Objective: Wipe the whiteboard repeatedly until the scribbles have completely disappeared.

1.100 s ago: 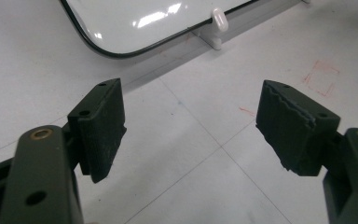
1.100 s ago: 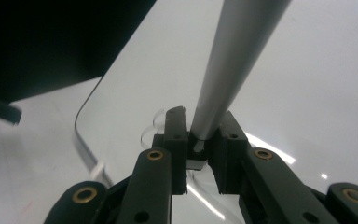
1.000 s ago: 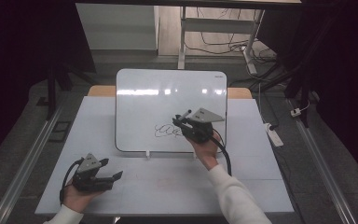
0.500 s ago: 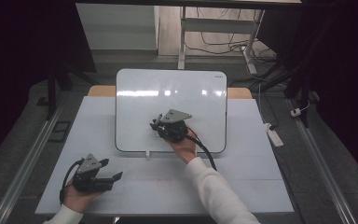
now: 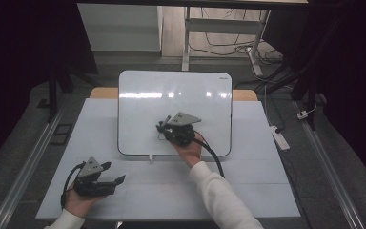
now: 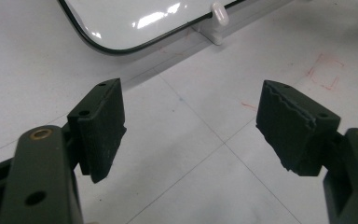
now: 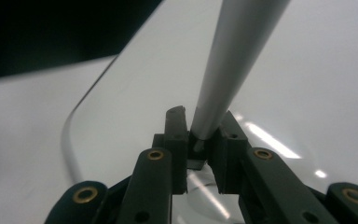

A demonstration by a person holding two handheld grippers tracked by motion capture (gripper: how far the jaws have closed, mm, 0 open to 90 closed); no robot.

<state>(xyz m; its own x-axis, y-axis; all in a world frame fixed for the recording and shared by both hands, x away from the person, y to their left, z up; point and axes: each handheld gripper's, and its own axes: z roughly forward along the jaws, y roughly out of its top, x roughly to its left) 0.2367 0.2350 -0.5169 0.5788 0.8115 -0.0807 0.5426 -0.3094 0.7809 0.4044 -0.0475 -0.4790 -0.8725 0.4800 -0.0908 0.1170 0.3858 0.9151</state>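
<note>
We hold the right gripper [image 5: 163,128] ahead of the outstretched right forearm, jaws clamped together on a thin grey rod. We hold the left gripper [image 5: 115,172] low and near the body, jaws spread wide with nothing between them.

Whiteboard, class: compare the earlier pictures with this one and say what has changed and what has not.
The right tongs, shut on a grey pen, slid leftward across the whiteboard. The scribble seen earlier is mostly gone; a faint trace shows beside the tongs. The left tongs stayed open on the table, and the board kept its place.
</note>
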